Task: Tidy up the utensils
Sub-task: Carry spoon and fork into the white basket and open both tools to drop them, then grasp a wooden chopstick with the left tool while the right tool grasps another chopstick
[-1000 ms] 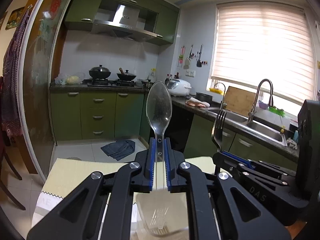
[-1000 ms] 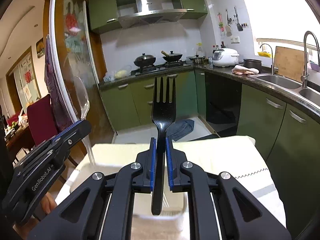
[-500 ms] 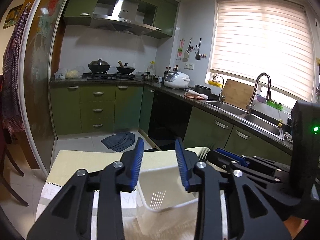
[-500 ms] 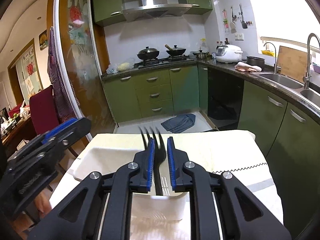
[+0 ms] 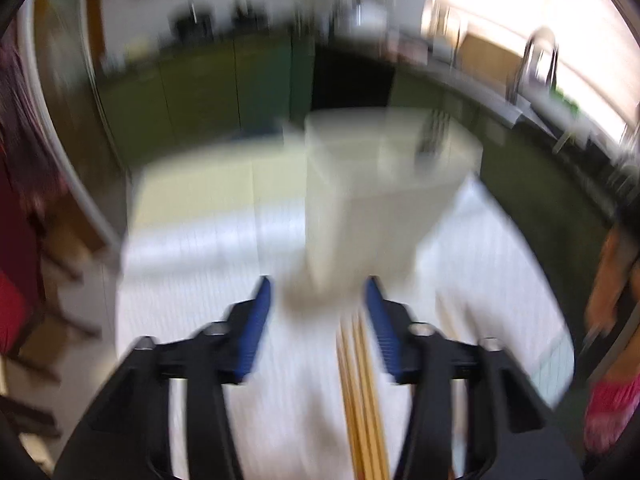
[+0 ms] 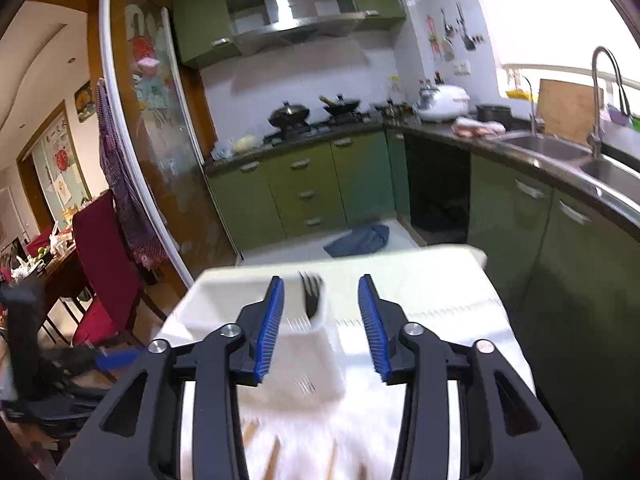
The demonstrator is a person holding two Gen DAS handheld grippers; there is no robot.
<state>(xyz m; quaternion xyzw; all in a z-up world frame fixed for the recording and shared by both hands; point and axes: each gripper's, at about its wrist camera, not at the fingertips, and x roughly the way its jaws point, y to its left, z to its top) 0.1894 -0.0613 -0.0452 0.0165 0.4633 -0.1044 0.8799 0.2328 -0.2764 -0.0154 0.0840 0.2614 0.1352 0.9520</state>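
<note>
Looking down at the cloth-covered counter [image 5: 208, 240], white holder [image 5: 372, 184] with the black fork [image 6: 311, 298] sits ahead. Chopsticks [image 5: 360, 392] lie lengthwise just inside the left gripper [image 5: 318, 320] — empty, closing slightly. Right gripper [image 6: 321, 320] — empty, opening — looks farther off.

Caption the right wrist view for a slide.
Right tongs opening, empty, above the white holder where the black fork stands.

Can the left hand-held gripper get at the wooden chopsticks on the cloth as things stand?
Probably yes. The left hand-held gripper is empty, jaws apart though closing, and the chopsticks lie uncovered just below it. The white holder stands further off. Blur hides detail.
</note>
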